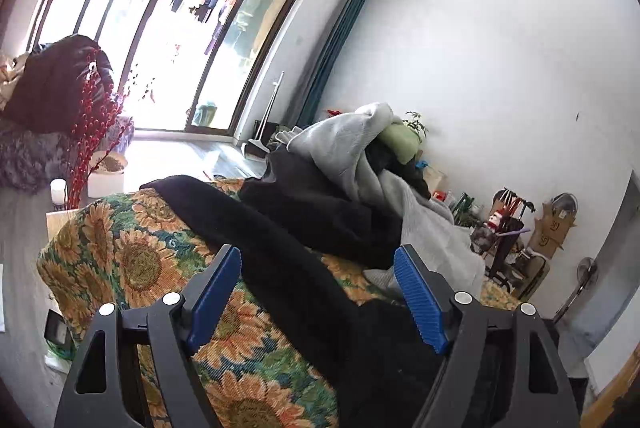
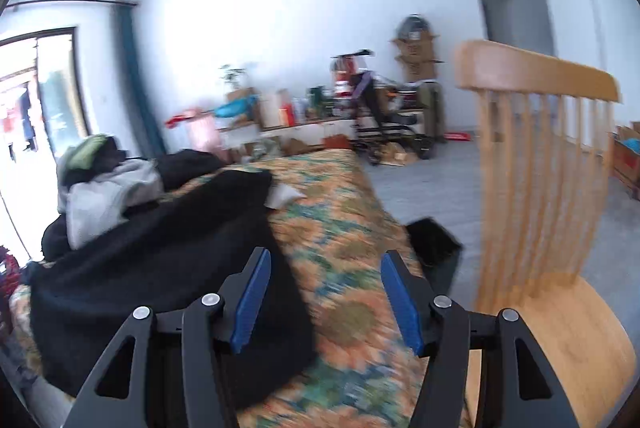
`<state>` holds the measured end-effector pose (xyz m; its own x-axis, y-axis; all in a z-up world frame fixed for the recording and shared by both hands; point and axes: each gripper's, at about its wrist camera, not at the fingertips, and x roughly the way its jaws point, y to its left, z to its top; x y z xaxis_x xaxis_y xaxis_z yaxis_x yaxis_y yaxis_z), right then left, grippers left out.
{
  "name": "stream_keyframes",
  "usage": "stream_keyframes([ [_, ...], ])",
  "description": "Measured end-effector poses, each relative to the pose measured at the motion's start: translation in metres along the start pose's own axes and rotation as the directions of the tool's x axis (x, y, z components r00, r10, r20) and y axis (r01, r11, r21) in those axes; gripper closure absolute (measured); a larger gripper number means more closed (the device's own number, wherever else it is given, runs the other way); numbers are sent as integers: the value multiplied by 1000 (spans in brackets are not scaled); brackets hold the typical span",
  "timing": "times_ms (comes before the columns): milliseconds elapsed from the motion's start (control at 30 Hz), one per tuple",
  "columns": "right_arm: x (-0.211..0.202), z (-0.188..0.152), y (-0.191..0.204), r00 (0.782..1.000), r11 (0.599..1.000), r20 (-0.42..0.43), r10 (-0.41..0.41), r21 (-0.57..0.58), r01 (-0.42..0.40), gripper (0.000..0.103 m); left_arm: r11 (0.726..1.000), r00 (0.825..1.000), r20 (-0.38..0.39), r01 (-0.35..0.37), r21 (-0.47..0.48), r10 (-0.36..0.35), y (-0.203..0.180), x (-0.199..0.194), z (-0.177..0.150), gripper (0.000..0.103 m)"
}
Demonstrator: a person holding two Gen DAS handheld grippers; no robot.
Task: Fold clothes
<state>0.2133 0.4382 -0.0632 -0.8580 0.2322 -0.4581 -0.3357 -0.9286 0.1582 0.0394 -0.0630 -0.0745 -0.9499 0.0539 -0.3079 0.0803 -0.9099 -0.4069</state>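
Note:
A black garment lies spread over the sunflower-print cover of the table. My left gripper is open and empty just above the garment. Behind it lies a pile of grey, black and green clothes. In the right wrist view the black garment lies to the left on the sunflower cover. My right gripper is open and empty over the garment's right edge. The clothes pile sits at the far left.
A wooden chair stands close on the right of the table. A black item lies on the floor beside it. Boxes and clutter line the far wall. A large window and red berry branches are on the left.

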Motion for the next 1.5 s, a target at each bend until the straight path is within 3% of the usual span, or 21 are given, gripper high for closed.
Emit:
stream_keyframes([
  [67, 23, 12, 31, 994, 994, -61, 88, -58, -92, 40, 995, 998, -41, 45, 94, -42, -26, 9, -2, 43],
  [100, 36, 17, 50, 988, 987, -96, 118, -101, -127, 41, 983, 996, -77, 67, 169, -54, -43, 16, -10, 79],
  [133, 50, 19, 71, 983, 976, -131, 127, -163, -147, 42, 968, 990, -126, 89, 235, -61, -61, 26, -20, 92],
  [233, 81, 18, 124, 982, 929, -178, 60, -350, -120, 44, 937, 975, -217, 115, 331, -43, -95, 52, -42, 95],
  [300, 97, 22, 144, 985, 891, -172, 8, -446, -85, 38, 918, 978, -206, 91, 385, -11, -106, 64, -45, 95],
  [367, 115, 33, 141, 977, 892, -214, -1, -442, -96, 29, 900, 979, -202, 71, 429, 19, -110, 77, -37, 85],
  [433, 137, 44, 122, 948, 914, -315, 43, -372, -165, 28, 885, 972, -225, 45, 463, 68, -109, 93, -30, 15],
  [533, 156, 57, 85, 933, 950, -361, -7, -292, -106, 25, 835, 954, -275, 56, 547, 116, -111, 112, -32, 12],
  [600, 169, 56, 69, 915, 952, -404, 4, -278, -127, 22, 801, 932, -333, 88, 592, 144, -114, 126, -36, 12],
  [733, 197, 48, 59, 839, 949, -531, 119, -187, -253, 22, 810, 827, -556, 268, 521, 85, -118, 155, -52, 16],
  [767, 202, 44, 60, 835, 946, -539, 105, -205, -251, 22, 802, 819, -569, 288, 524, 78, -120, 155, -56, 20],
  [800, 208, 40, 63, 835, 942, -543, 86, -227, -245, 23, 792, 825, -560, 294, 536, 72, -123, 151, -58, 29],
  [867, 215, 37, 70, 843, 941, -533, 77, -242, -238, 40, 771, 846, -530, 297, 562, 60, -127, 140, -59, 71],
  [900, 216, 39, 72, 849, 945, -521, 92, -223, -239, 68, 770, 852, -520, 292, 567, 60, -128, 136, -59, 96],
  [933, 217, 42, 74, 857, 948, -506, 96, -216, -234, 83, 775, 862, -505, 283, 565, 54, -128, 132, -59, 96],
  [1000, 214, 50, 81, 882, 950, -465, 70, -239, -201, 98, 799, 888, -459, 261, 542, 21, -123, 122, -54, 96],
  [1100, 199, 66, 87, 923, 948, -379, 66, -266, -177, 98, 848, 932, -361, 223, 481, -40, -113, 102, -36, 99],
  [1233, 177, 89, 93, 966, 946, -249, 75, -289, -148, 98, 861, 978, -198, 154, 484, -63, -116, 76, -19, 101],
  [1333, 179, 109, 97, 985, 959, -157, 64, -263, -104, 98, 862, 995, -86, 88, 498, -51, -125, 69, -16, 101],
  [1400, 189, 114, 100, 992, 965, -126, 31, -255, -63, 98, 858, 1000, -9, -18, 513, 27, -129, 76, -17, 103],
  [1500, 225, 107, 105, 983, 966, -182, -18, -257, -30, 98, 868, 990, -67, -74, 491, 122, -123, 103, -14, 103],
])
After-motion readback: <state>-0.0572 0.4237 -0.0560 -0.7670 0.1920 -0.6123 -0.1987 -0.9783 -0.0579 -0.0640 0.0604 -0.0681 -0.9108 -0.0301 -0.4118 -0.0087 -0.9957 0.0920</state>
